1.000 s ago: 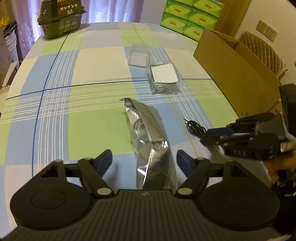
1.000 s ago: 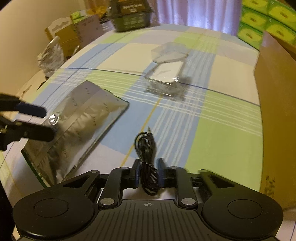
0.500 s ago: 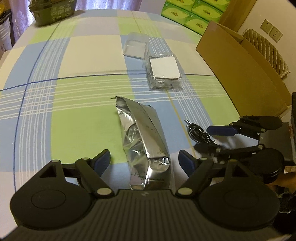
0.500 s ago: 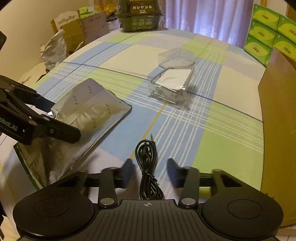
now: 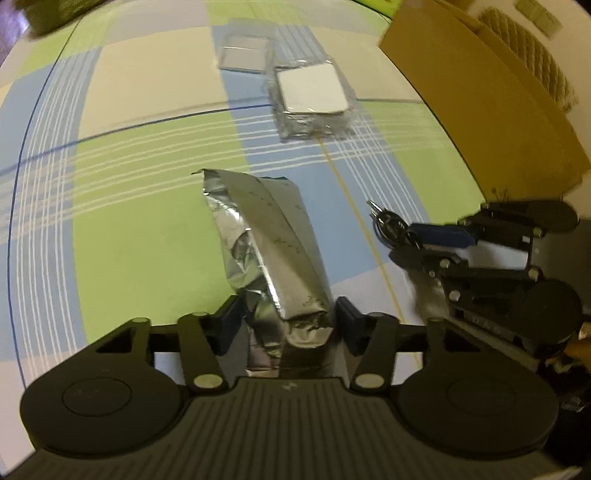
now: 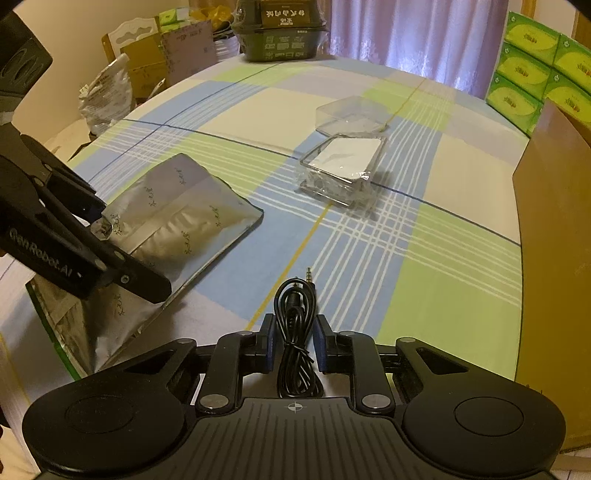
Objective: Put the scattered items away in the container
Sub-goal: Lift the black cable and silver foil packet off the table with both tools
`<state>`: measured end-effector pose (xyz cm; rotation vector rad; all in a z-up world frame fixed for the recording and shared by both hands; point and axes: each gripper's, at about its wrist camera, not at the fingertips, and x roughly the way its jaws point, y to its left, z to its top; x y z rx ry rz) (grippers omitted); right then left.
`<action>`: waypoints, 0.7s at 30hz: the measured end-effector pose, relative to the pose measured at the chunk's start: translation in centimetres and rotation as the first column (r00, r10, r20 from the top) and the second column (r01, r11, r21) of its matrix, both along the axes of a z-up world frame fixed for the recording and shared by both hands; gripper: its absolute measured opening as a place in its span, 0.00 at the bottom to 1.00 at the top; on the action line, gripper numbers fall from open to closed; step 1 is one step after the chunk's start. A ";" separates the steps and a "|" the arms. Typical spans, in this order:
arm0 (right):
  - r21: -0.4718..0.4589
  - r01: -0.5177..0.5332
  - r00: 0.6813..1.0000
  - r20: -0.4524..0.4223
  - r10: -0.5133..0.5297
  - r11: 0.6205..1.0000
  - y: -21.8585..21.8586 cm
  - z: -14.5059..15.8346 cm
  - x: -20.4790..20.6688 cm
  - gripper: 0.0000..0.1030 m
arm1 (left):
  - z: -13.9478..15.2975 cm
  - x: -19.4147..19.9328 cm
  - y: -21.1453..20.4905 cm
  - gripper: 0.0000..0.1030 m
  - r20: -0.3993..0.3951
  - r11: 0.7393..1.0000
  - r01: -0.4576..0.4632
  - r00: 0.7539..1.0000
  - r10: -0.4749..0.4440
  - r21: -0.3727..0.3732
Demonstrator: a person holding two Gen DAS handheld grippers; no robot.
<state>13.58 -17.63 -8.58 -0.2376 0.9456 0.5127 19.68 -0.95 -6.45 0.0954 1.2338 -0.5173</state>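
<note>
Crinkled foil pouch (image 5: pixel 273 251), coiled black cable (image 6: pixel 295 325)

The table (image 6: pixel 424 258) carries a checked cloth of green, blue and cream. From the right wrist view, a silver foil pouch (image 6: pixel 177 221) lies at 9 o'clock, a coiled black cable (image 6: pixel 295 332) at 6 o'clock, and a clear box (image 6: pixel 341 168) near the middle with its clear lid (image 6: pixel 351 112) just beyond it at 12 o'clock. A dark green box (image 6: pixel 282 33) sits at the far edge, and a brown carton (image 6: pixel 554 258) stands at 3 o'clock.
</note>
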 end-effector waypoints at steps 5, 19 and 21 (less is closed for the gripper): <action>0.026 0.017 1.000 0.002 -0.017 1.000 -0.4 0.4 -0.3 0.21 | 0.7 -0.6 -0.2 0.36 0.054 0.999 0.029 0.998 -0.031 0.044; 0.135 0.103 0.993 0.036 -0.109 0.985 -2.0 2.1 -0.6 0.21 | 2.9 -1.7 0.6 0.35 0.101 0.998 0.039 0.994 -0.043 0.044; 0.147 0.117 0.991 0.045 -0.125 0.982 -2.4 2.4 -0.8 0.20 | 3.3 -1.8 0.4 0.35 0.107 0.998 0.041 0.993 -0.045 0.043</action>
